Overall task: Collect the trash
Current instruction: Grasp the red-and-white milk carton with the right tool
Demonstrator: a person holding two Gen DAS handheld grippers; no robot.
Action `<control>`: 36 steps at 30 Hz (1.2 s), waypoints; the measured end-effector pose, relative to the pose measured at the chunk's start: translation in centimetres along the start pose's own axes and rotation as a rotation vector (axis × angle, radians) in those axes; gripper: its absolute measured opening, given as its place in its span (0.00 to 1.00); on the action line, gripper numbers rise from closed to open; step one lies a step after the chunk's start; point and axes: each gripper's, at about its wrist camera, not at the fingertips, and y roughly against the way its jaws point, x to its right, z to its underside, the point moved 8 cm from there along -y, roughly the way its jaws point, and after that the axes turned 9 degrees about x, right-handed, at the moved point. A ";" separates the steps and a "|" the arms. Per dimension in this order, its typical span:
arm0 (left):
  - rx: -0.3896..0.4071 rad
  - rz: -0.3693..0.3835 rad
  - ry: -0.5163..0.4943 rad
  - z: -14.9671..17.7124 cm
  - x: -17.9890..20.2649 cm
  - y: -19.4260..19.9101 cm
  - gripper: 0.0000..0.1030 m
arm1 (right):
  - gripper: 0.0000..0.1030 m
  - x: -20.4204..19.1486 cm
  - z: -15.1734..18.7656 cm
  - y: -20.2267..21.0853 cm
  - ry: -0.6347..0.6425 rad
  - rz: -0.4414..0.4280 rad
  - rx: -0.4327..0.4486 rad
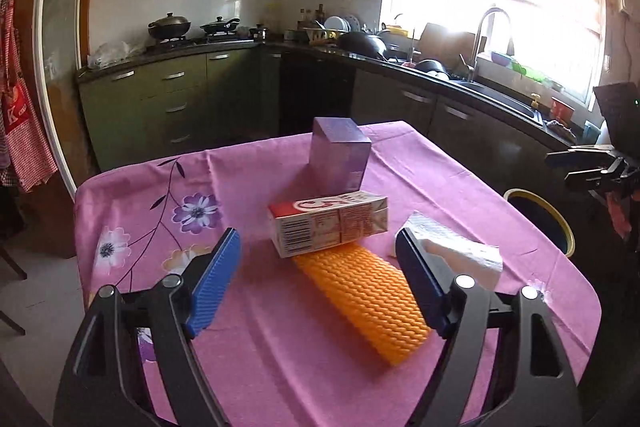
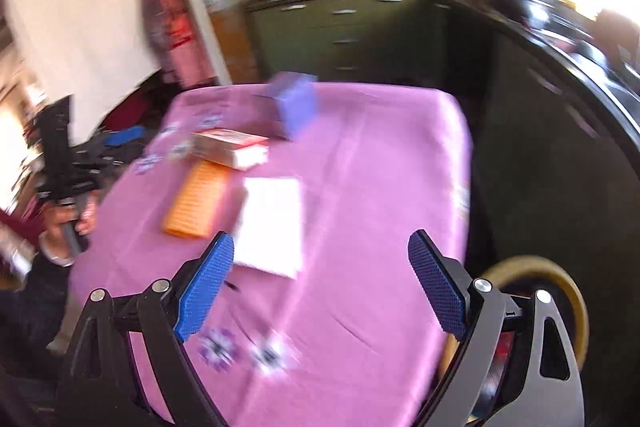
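On the pink flowered tablecloth (image 1: pixel 248 347) lie an orange ribbed foam sheet (image 1: pixel 360 291), a red-and-white carton (image 1: pixel 328 227) resting on its far end, an upright purple box (image 1: pixel 340 155) behind, and a white paper napkin (image 1: pixel 460 251) at the right. My left gripper (image 1: pixel 320 259) is open and empty above the foam sheet. My right gripper (image 2: pixel 320 259) is open and empty above the near part of the cloth, just short of the napkin (image 2: pixel 272 223). The right wrist view is blurred; the foam (image 2: pixel 196 203), carton (image 2: pixel 232 147) and purple box (image 2: pixel 296 107) show there.
A dark bin with a yellow rim (image 1: pixel 540 215) stands right of the table, also low right in the right wrist view (image 2: pixel 536 303). Green kitchen cabinets (image 1: pixel 180 99) and a counter with a sink (image 1: pixel 500 95) run behind. The right gripper shows at the left view's right edge (image 1: pixel 592 167).
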 end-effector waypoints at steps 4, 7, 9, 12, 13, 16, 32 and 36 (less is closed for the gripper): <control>-0.002 -0.004 0.004 0.8 -1.4 0.0 0.77 | 0.85 -6.1 -3.3 -6.4 0.123 -0.257 -0.090; -0.008 -0.006 -0.001 1.2 -1.7 -0.2 0.80 | 0.86 -8.8 -4.7 -10.4 0.179 -0.371 -0.166; -0.013 -0.002 0.019 1.3 -2.1 -0.3 0.80 | 0.86 -9.5 -5.2 -12.8 0.219 -0.405 -0.208; -0.018 0.005 0.030 1.6 -2.4 -0.2 0.81 | 0.86 -9.4 -5.4 -15.5 0.254 -0.435 -0.260; -0.022 0.004 0.030 1.7 -2.4 -0.3 0.81 | 0.86 -9.4 -5.3 -16.5 0.263 -0.442 -0.275; -0.031 0.009 0.033 2.0 -2.4 -0.6 0.82 | 0.86 -9.6 -4.9 -19.2 0.291 -0.464 -0.322; -0.075 0.055 0.007 3.0 -1.0 -1.3 0.83 | 0.86 -9.6 -3.5 -25.7 0.297 -0.553 -0.430; -0.084 0.058 -0.007 3.2 -0.7 -1.5 0.83 | 0.84 -10.2 -3.2 -26.1 0.303 -0.565 -0.444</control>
